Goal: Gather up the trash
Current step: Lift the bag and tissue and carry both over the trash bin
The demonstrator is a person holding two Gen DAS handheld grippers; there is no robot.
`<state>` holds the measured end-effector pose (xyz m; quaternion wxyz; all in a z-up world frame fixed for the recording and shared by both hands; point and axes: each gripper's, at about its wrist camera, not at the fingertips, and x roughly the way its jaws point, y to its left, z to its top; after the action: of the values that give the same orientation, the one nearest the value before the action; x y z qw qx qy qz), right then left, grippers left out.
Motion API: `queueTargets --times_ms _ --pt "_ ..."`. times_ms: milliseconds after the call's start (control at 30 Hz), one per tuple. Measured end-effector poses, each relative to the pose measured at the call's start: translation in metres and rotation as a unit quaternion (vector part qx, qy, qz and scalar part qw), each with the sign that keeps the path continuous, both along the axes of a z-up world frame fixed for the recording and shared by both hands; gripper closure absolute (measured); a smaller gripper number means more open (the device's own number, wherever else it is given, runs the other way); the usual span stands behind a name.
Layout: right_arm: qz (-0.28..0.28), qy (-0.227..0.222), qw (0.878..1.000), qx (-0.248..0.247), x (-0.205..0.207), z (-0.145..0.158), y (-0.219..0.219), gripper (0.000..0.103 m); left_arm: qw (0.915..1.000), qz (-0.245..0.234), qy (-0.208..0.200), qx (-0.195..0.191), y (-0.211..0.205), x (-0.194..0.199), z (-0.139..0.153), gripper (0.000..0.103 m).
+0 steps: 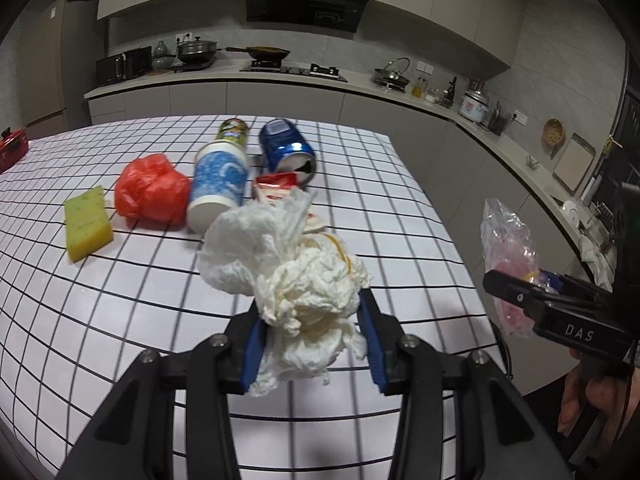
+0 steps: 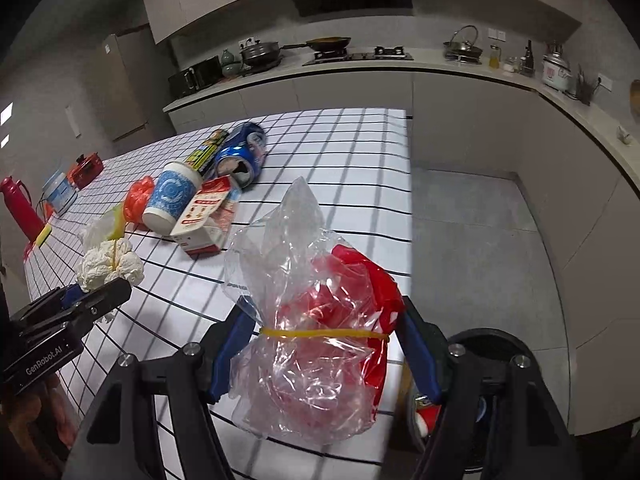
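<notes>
On the checked tablecloth (image 1: pixel 120 280), a yellow sponge (image 1: pixel 88 228), red bag (image 1: pixel 150 194), blue paper cup (image 1: pixel 216 186) and blue can (image 1: pixel 286 150) are lying in a cluster. The left gripper (image 1: pixel 312 340) is clenching a crumpled white tissue (image 1: pixel 304 280) above the cloth. The right gripper (image 2: pixel 324 344) is squeezing a clear plastic bag (image 2: pixel 304 300) beyond the table's right edge. Only the right wrist view is showing a red-and-white carton (image 2: pixel 206 216), a red flask (image 2: pixel 18 204) and a dark bin (image 2: pixel 488 344) beneath the bag.
</notes>
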<state>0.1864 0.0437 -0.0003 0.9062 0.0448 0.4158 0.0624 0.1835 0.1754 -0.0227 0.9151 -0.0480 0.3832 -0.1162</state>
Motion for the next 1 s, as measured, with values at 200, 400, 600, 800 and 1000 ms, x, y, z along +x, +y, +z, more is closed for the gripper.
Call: queueTargets --times_ms 200,400,600,800,1000 --pt "-0.026 -0.003 1.0 -0.003 -0.018 0.006 -0.044 0.031 0.9997 -0.025 -0.001 -0.005 -0.04 -0.006 0.001 0.059" --pt "-0.054 0.005 0.998 -0.007 -0.038 0.003 -0.092 0.031 0.9983 -0.058 0.002 -0.005 -0.088 -0.01 0.0 0.059" --pt "-0.072 0.013 0.997 -0.027 -0.056 -0.007 -0.134 0.031 0.9957 -0.092 0.004 -0.002 -0.141 -0.012 -0.001 0.059" --pt "-0.092 0.025 0.995 -0.02 -0.068 -0.019 -0.177 0.031 0.9935 -0.113 0.012 0.001 -0.182 -0.017 -0.008 0.059" --pt "-0.091 0.039 0.995 -0.022 -0.067 -0.034 -0.205 0.031 0.9919 -0.125 0.025 0.003 -0.214 -0.024 -0.017 0.059"
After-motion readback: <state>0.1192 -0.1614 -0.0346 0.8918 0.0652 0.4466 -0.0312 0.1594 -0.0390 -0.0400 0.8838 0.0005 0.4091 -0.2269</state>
